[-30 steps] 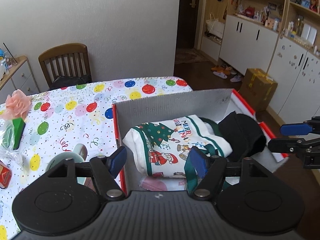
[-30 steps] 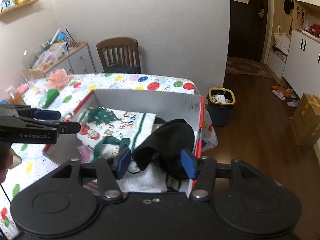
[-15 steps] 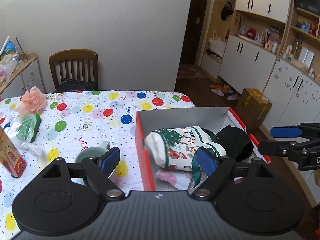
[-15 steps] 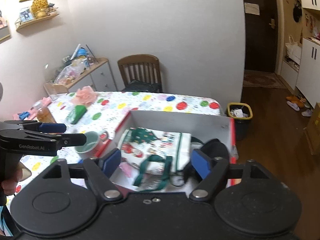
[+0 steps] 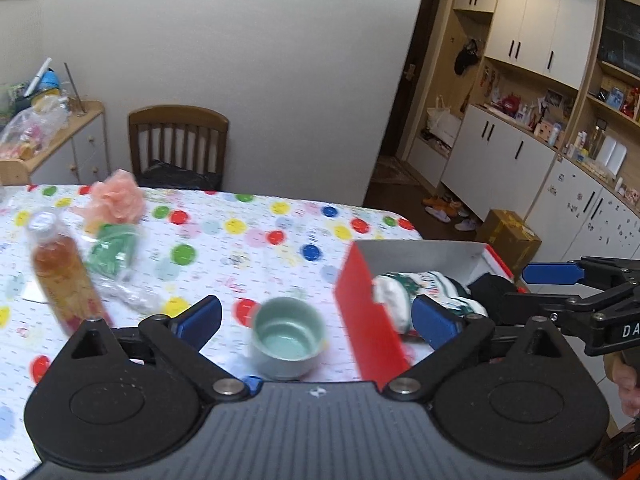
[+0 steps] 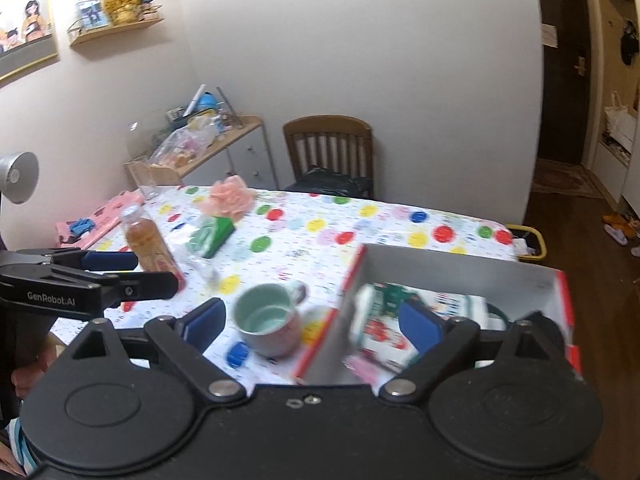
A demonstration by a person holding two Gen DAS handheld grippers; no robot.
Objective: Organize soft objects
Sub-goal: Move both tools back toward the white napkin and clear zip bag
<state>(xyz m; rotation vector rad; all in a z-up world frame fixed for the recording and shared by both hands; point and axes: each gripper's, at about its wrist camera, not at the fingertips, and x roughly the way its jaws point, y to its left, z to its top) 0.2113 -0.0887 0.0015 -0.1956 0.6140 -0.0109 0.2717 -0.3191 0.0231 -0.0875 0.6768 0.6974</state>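
A red box point(image 5: 368, 320) with a grey inside point(image 6: 440, 264) stands at the table's right end. In it lie a folded white Christmas-print cloth point(image 5: 424, 284) point(image 6: 384, 312) and a black cloth point(image 5: 490, 284). On the table sit a pink bath pouf point(image 5: 118, 200) point(image 6: 228, 200) and a green sponge in clear wrap point(image 5: 112, 252) point(image 6: 212, 236). My left gripper point(image 5: 316, 318) hovers short of the box's left wall, jaws opening, nothing between them. My right gripper point(image 6: 312, 324) hovers short of the box too, jaws opening and empty.
A pale green mug point(image 5: 286, 336) point(image 6: 268, 324) stands just left of the box. A bottle of amber drink point(image 5: 64, 276) point(image 6: 150, 248) stands further left. A wooden chair point(image 5: 178, 140) sits behind the table. A yellow-rimmed bin point(image 6: 532, 236) is on the floor.
Both grippers have drawn back and up from over the box and their jaws have widened. The cloths stay in the box. Mug and bottle have come into view.
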